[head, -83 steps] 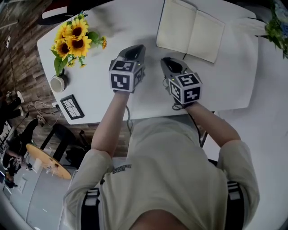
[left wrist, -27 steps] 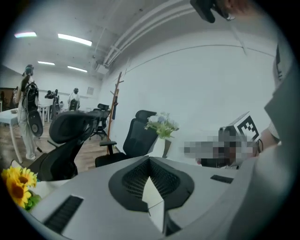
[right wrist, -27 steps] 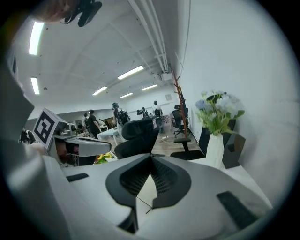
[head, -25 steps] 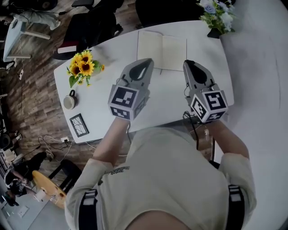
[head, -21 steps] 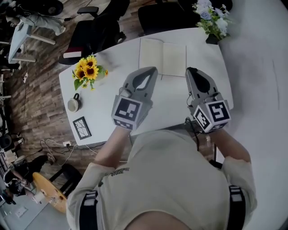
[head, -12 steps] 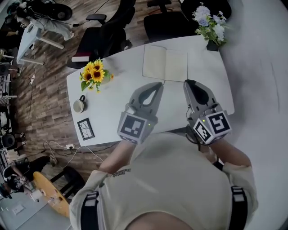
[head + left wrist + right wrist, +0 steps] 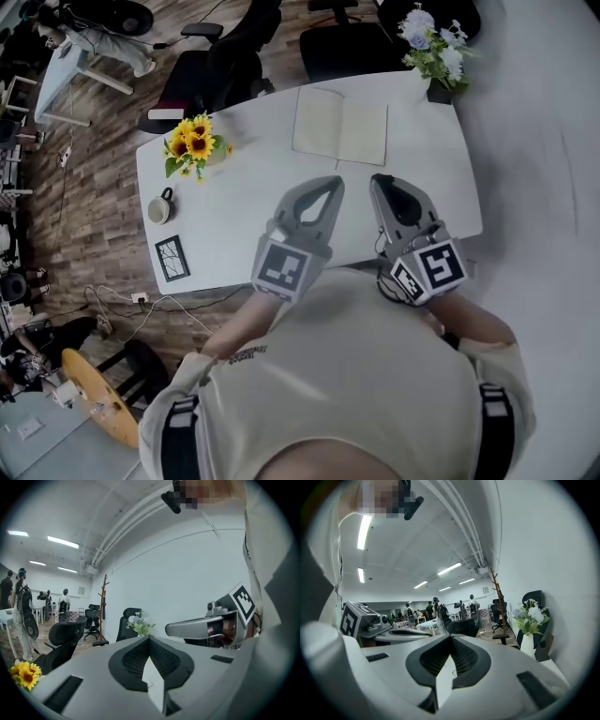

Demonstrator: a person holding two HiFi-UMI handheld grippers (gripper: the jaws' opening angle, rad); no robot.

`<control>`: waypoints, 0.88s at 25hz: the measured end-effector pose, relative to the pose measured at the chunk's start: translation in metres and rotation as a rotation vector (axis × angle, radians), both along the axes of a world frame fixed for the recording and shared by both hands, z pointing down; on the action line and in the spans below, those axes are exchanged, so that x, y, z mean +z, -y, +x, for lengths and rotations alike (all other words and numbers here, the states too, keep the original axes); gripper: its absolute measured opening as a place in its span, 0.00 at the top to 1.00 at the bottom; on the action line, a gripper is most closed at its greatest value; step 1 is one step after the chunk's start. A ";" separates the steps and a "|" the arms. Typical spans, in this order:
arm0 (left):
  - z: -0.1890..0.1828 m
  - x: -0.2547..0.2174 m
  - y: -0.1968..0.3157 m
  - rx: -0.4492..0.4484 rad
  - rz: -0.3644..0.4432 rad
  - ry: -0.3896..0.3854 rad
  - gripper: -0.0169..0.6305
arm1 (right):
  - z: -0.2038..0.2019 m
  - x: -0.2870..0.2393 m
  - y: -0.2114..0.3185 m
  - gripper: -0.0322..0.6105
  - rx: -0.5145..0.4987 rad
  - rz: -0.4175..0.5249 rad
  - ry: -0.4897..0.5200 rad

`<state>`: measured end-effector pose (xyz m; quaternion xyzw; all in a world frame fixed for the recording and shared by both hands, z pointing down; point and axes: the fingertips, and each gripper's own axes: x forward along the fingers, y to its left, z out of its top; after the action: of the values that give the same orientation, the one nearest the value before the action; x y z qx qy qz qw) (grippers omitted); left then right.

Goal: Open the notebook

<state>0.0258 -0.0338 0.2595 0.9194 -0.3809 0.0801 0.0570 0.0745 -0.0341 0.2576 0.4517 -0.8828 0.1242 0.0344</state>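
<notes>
The notebook lies open and flat on the far side of the white table, its cream pages blank. Both grippers are held up close to my chest, well short of the notebook and not touching it. My left gripper is shut with nothing between its tips, which also meet in the left gripper view. My right gripper is shut and empty as well, its jaws pressed together in the right gripper view. The notebook is not seen in either gripper view.
Sunflowers, a mug and a small black framed card sit at the table's left end. A vase of pale flowers stands at the far right corner. Black office chairs stand beyond the table. People stand far off.
Both grippers have risen and drawn back from the table toward my body. The table and open notebook now look smaller and farther; the notebook has stayed open and still.
</notes>
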 end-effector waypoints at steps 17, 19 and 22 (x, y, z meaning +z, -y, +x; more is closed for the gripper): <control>0.000 0.009 -0.001 0.003 -0.020 -0.008 0.96 | -0.009 -0.001 -0.004 0.95 -0.032 0.033 -0.018; 0.000 0.009 -0.002 0.008 -0.015 -0.007 0.96 | -0.009 0.000 -0.005 0.95 -0.034 0.029 -0.019; -0.001 0.010 -0.003 0.012 -0.018 -0.004 0.96 | -0.012 0.000 -0.005 0.95 -0.036 0.024 -0.018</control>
<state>0.0249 -0.0308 0.2696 0.9212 -0.3746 0.0820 0.0658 0.0630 -0.0287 0.2574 0.4372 -0.8919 0.1087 0.0391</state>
